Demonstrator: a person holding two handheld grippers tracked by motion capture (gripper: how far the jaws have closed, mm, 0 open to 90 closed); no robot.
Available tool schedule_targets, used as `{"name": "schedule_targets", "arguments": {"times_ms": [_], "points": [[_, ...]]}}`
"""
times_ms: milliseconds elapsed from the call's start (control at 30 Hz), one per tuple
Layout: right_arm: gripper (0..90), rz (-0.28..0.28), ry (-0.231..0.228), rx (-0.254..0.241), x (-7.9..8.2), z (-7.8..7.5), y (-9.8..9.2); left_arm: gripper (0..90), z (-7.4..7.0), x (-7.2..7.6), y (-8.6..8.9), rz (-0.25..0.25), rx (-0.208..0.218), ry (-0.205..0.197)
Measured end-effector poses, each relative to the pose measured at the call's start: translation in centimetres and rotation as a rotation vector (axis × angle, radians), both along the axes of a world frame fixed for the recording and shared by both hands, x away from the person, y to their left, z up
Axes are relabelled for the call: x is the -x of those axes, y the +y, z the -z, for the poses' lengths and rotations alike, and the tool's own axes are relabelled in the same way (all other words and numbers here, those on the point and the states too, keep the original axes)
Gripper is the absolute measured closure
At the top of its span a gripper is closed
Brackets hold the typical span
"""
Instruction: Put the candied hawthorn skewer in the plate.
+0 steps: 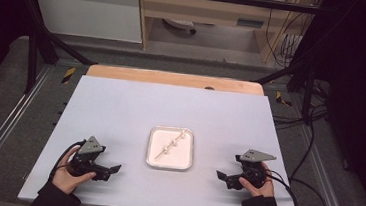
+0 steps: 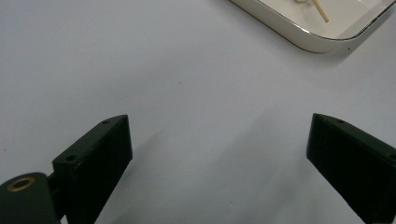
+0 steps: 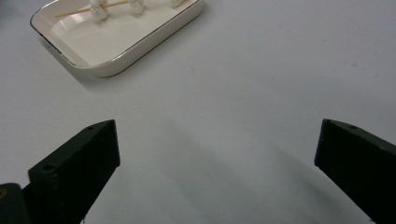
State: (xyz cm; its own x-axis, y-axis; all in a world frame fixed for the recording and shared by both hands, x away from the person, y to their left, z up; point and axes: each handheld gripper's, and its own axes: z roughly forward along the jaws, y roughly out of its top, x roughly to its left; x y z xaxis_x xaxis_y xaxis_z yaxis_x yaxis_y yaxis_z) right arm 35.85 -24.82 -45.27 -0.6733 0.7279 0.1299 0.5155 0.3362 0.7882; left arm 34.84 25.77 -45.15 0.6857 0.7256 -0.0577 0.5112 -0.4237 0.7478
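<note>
While the skewer (image 1: 170, 146) lies slantwise inside the white tray (image 1: 153, 161) at the middle of the table (image 1: 120, 107), both tools rest apart from that tray. The left gripper (image 1: 111, 168) sits to the tray's left, the right gripper (image 1: 223, 178) to its right, each with jaws spread wide and nothing between them.

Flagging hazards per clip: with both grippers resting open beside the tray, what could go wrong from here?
The skewer is thin and lies flat in the tray, so wide jaws may slip off it or knock off its white pieces. The left gripper and right gripper flank the light tray; either could nudge it across the table.
</note>
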Motion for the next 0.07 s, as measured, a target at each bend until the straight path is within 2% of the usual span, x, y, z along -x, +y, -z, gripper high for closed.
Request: {"name": "schedule_targets", "arguments": {"times_ms": [67], "points": [[0.6, 0.000, 0.002, 0.004, -0.01, 0.02, 0.02, 6.9, 0.00, 0.00, 0.00, 0.003, 0.001, 0.001]]}}
